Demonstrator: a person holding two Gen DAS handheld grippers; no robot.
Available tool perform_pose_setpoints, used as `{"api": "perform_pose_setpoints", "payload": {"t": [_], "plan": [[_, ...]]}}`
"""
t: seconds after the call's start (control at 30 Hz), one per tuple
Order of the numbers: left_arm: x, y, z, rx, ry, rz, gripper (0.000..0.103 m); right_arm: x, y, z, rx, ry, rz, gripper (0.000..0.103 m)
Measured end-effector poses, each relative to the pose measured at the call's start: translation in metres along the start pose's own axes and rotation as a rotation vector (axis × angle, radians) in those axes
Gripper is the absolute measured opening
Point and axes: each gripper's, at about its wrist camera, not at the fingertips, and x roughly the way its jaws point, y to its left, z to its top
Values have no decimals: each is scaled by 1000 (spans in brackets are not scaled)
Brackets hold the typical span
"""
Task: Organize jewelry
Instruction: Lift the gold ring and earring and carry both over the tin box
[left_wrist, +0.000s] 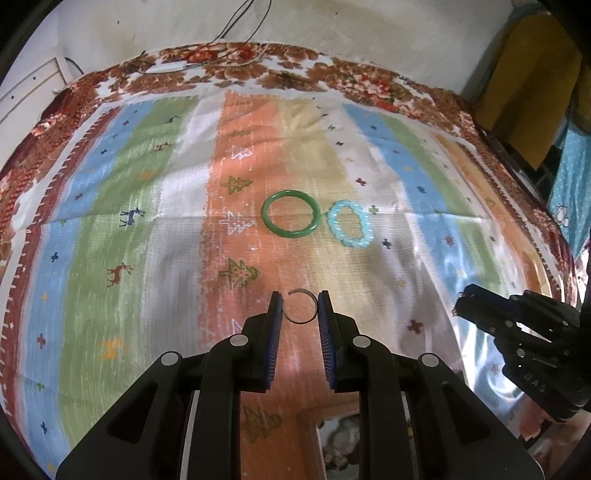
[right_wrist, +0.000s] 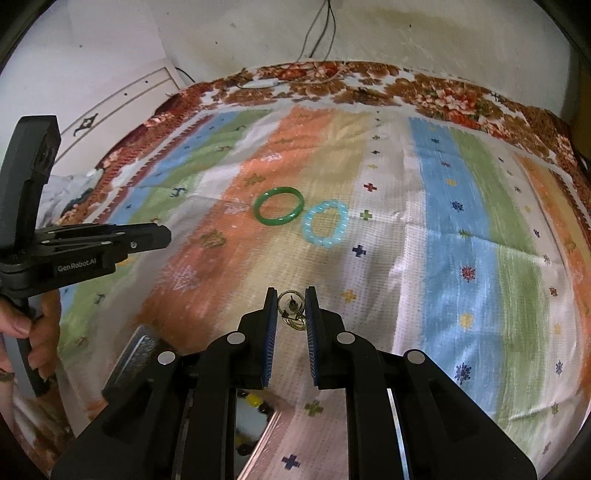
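My left gripper (left_wrist: 300, 307) is shut on a thin open silver ring (left_wrist: 300, 306), held above the striped cloth (left_wrist: 147, 229). My right gripper (right_wrist: 291, 309) is shut on a small gold earring (right_wrist: 290, 308) with a round hoop and a dangling part. Farther out on the cloth lie a green bangle (left_wrist: 290, 211) and, just to its right, a light blue beaded bracelet (left_wrist: 349, 223). The right wrist view shows the same green bangle (right_wrist: 278, 211) and blue bracelet (right_wrist: 325, 223) side by side. The left gripper (right_wrist: 162, 236) appears there at the left, and the right gripper (left_wrist: 461, 301) at the right of the left wrist view.
A jewelry box (right_wrist: 255, 435) with beads inside sits under the right gripper near the bottom edge; its interior (left_wrist: 340, 439) also shows in the left wrist view. A hand (right_wrist: 26, 332) grips the left handle. Cables (right_wrist: 321, 33) hang on the far wall.
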Motion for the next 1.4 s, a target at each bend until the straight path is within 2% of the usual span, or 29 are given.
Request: {"api": "perform_pose_setpoints", "payload": {"t": [0.73,1.4], "plan": [[-49,-26,-36,49,-75,-64,19,-41,28,-25,-48,-63,68,16],[-63,-34,-62,89,-81,-90,19,-56,42,-46,-77,-77,101,16]]}}
